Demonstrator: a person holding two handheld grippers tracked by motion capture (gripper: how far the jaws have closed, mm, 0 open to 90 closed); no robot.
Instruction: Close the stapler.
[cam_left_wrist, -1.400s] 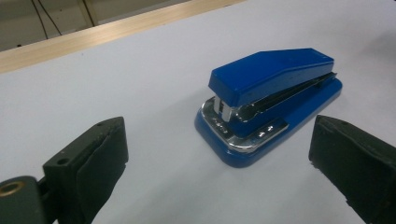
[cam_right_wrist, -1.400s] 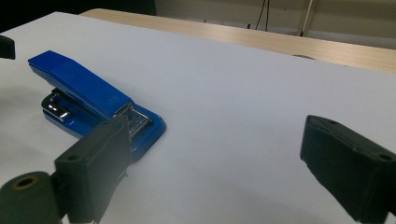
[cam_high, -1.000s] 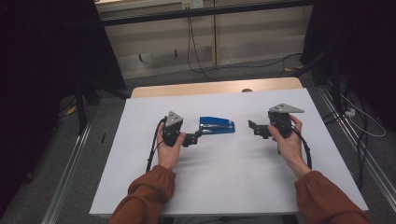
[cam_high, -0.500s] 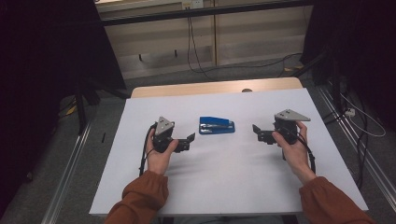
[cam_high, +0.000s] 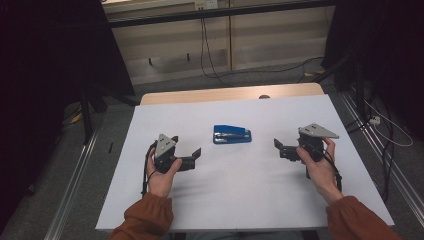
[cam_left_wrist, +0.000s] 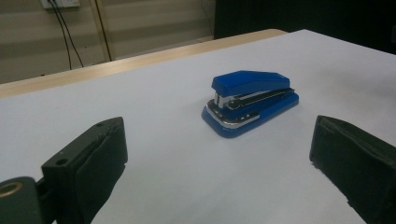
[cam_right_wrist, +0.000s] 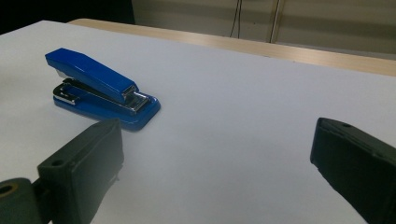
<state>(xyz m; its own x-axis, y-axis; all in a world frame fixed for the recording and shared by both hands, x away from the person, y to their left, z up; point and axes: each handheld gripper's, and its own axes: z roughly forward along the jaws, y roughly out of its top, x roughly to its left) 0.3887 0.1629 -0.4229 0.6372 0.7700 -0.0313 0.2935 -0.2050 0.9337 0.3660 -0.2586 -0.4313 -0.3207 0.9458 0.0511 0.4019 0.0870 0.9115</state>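
We held our left gripper and right gripper wide open and empty, one on either side of the blue stapler, touching nothing.

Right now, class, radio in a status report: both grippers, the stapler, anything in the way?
Left gripper open, off the table, holding nothing. Right gripper open, holding nothing. Blue plastic stapler lies closed on the white tabletop between them, untouched. Nothing in the way.

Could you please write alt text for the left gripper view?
A blue stapler lies on a white table, untouched, beyond the left gripper. Its two black fingers stand wide apart, holding nothing.
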